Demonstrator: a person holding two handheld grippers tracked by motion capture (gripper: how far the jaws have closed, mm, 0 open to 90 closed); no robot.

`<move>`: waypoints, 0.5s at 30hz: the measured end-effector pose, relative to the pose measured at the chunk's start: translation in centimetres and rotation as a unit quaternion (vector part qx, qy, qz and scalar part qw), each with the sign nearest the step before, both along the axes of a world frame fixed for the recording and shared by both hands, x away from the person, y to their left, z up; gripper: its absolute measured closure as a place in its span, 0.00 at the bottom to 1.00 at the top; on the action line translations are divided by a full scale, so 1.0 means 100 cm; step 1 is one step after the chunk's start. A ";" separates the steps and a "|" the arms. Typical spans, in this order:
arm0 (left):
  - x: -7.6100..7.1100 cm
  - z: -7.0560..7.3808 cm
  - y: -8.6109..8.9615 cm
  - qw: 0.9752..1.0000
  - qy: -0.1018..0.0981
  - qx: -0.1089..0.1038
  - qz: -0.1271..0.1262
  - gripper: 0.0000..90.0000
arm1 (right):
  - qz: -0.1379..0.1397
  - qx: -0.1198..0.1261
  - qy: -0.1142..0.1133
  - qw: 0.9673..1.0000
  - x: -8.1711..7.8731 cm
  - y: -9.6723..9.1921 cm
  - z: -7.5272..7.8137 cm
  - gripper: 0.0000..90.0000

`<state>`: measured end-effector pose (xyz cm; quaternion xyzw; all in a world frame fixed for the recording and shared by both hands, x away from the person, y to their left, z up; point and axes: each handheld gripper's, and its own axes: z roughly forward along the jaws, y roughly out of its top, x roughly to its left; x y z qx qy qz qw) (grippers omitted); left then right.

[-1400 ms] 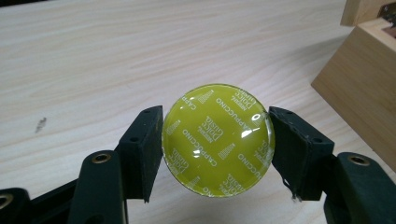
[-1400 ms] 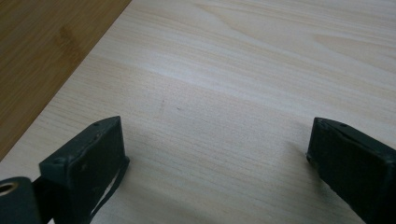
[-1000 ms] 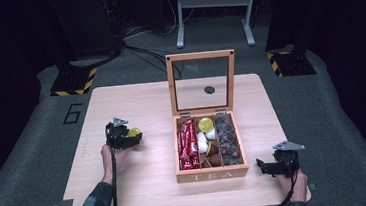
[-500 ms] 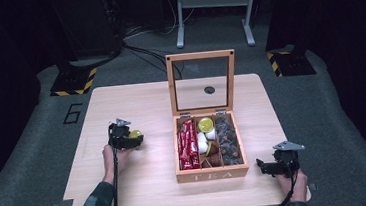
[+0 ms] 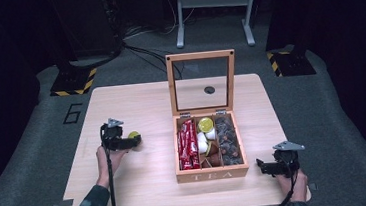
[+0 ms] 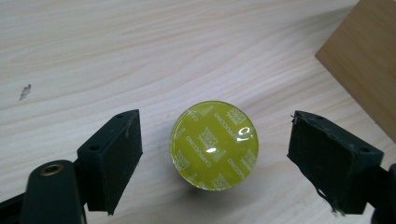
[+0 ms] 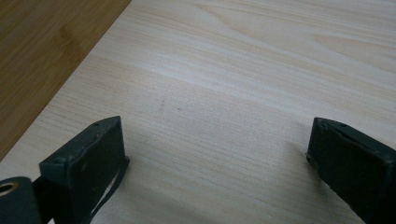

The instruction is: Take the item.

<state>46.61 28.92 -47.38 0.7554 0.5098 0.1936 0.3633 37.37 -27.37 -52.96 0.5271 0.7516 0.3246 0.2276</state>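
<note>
On the table (image 5: 136, 107), left tongs (image 6: 215, 154) agape around yellow capsule (image 6: 214, 144), right tongs (image 7: 219, 163) agape, empty.

A pale wood worktop (image 5: 135, 99) with rounded corners stands on a grey carpeted floor (image 5: 34, 146). The room beyond is dark, its walls lost in shadow. On the floor left of the worktop a dark figure 6 (image 5: 73, 113) is marked. Two black bases edged with yellow-and-black hazard tape sit on the carpet, one at the far left (image 5: 74, 82) and one at the far right (image 5: 290, 62). Black cables (image 5: 141, 49) trail across the floor behind the worktop. A light grey metal frame (image 5: 213, 10) stands on two feet at the back. Light falls softly from above, brightest on the worktop.
</note>
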 end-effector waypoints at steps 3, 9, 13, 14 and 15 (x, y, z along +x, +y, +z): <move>-0.007 0.007 0.004 1.000 -0.013 -0.004 -0.001 0.17 | -0.001 0.000 0.000 1.000 0.000 0.000 0.000 0.04; -0.021 0.021 0.009 0.999 -0.039 -0.010 -0.002 0.16 | -0.001 0.001 0.000 1.000 0.000 0.000 0.000 0.04; -0.031 0.028 0.012 0.999 -0.046 -0.014 -0.006 0.14 | -0.001 0.000 0.000 1.000 0.000 0.000 0.000 0.04; -0.034 0.029 0.013 0.999 -0.048 -0.015 -0.007 0.14 | 0.000 0.000 0.000 1.000 0.000 0.000 0.000 0.04; -0.037 0.031 0.014 0.999 -0.051 -0.015 -0.009 0.14 | 0.000 0.000 0.000 1.000 0.000 0.000 0.000 0.04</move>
